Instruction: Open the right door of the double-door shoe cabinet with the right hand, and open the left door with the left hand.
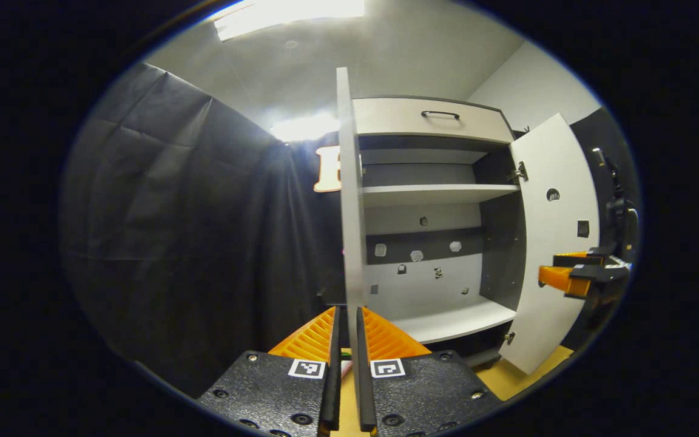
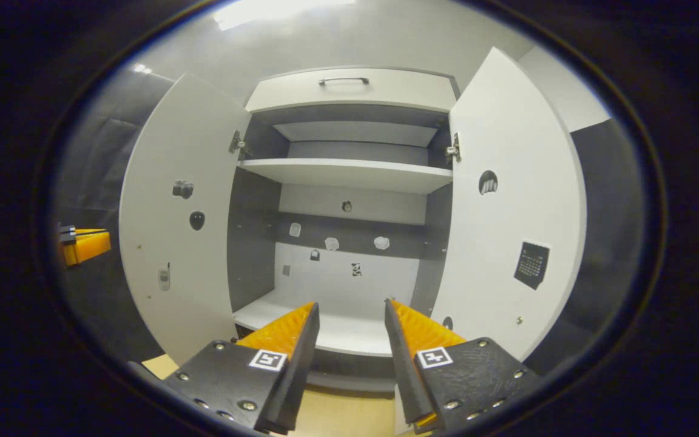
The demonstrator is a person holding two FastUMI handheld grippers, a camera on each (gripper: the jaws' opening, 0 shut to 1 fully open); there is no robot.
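The shoe cabinet [image 2: 349, 176] fills the centre of the right gripper view, with both doors swung open. The left door [image 2: 173, 212] stands at centre left of that frame and the right door [image 2: 519, 200] at centre right, each hanging on a hinge at its upper inner corner.

In the left gripper view the left door [image 1: 351, 200] shows edge-on, running down the middle of the frame into the left gripper [image 1: 345, 340]. Its jaws stand narrow, with the door's free edge between them; they appear to clamp the panel, though contact on both sides is hard to confirm. The right gripper [image 2: 349, 352] points at the open interior with its jaws wide and holds nothing. It also shows at the right edge of the left gripper view, just beside the right door [image 1: 553, 243].

Handling, as judged: the doors are thin, rigid, smooth boards, light on their hinges. The free vertical edge is the sound place to grip; a flat face gives no purchase and may slip.

Surroundings: a drawer [image 2: 352, 88] with a dark handle tops the cabinet. Shelves [image 2: 349, 173] inside are bare, with small fittings on the back panel. Small items are fixed to the doors' inner faces. Black cloth [image 1: 192, 230] hangs left of the cabinet and may limit further swing of the left door.
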